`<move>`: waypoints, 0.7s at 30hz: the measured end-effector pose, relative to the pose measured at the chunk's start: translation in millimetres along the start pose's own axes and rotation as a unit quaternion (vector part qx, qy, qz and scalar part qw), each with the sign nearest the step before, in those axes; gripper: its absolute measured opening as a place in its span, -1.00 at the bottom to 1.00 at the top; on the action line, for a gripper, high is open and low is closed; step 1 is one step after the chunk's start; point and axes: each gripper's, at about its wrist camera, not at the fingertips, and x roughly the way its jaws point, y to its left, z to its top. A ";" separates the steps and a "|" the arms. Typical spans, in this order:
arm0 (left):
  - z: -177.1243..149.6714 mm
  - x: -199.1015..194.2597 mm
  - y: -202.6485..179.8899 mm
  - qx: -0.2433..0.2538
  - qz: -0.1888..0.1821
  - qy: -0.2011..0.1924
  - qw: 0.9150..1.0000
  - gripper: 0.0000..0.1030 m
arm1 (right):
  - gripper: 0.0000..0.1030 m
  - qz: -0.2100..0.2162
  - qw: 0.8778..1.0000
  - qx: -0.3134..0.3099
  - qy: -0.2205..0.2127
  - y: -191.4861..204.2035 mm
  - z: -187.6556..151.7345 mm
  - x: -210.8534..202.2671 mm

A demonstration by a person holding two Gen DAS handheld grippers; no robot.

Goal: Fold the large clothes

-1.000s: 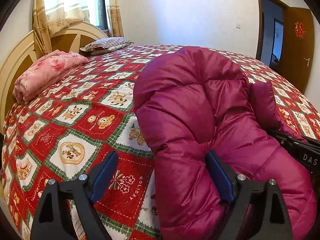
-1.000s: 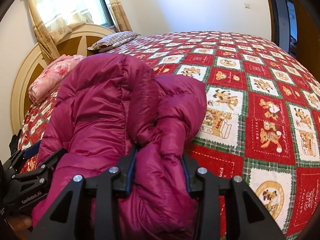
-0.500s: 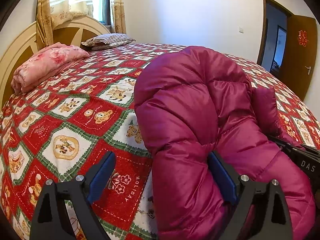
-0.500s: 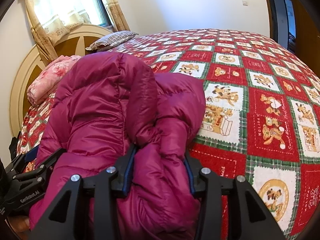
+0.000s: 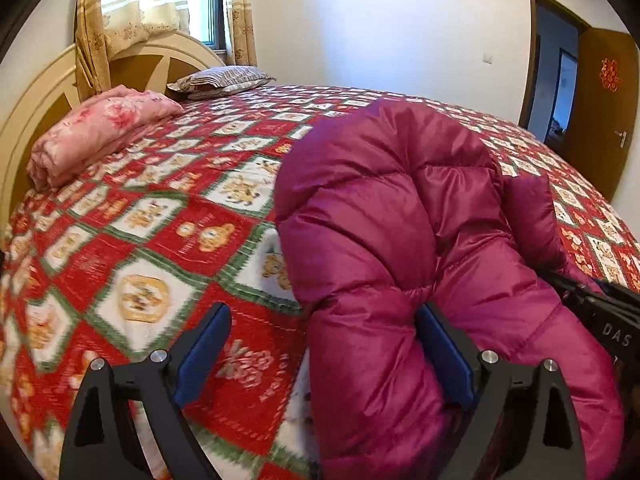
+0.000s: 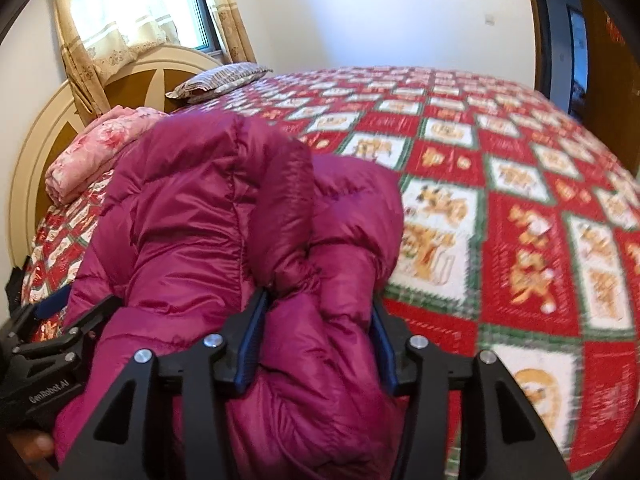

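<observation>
Clearly puffy and slick, the magenta down jacket (image 5: pixel 400 248) lies bunched at the near edge of the bed (image 5: pixel 168 216); it looks light and springy, likely to slide and re-inflate unless taken at a seam or hem. The right gripper (image 6: pixel 316 344) pinches a thick fold of it, while the left gripper (image 5: pixel 324 352) is spread wide, one finger against the jacket. Well apart near the headboard (image 5: pixel 36 112) lie a folded pink quilt (image 5: pixel 96 132) and a striped pillow (image 5: pixel 220 80), neither obstructing.
</observation>
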 end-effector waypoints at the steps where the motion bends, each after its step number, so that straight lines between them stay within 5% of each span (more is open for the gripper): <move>1: 3.9 -13.5 1.5 0.000 0.004 -0.006 1.000 0.82 | 0.01 0.000 1.000 -0.002 -0.006 0.9 2.1 -10.2; 3: 9.5 -42.8 4.6 0.000 0.003 -0.029 1.000 0.82 | 0.18 -0.013 0.999 -0.013 -0.028 4.1 5.9 -38.5; 13: 20.7 -233.1 17.6 -0.008 -0.013 -0.171 0.985 0.82 | 0.41 -0.037 0.987 -0.045 -0.150 20.0 -13.1 -222.5; 21: 15.4 -275.1 17.7 -0.019 -0.035 -0.194 0.980 0.82 | 0.43 -0.035 0.979 -0.037 -0.197 28.6 -19.7 -276.3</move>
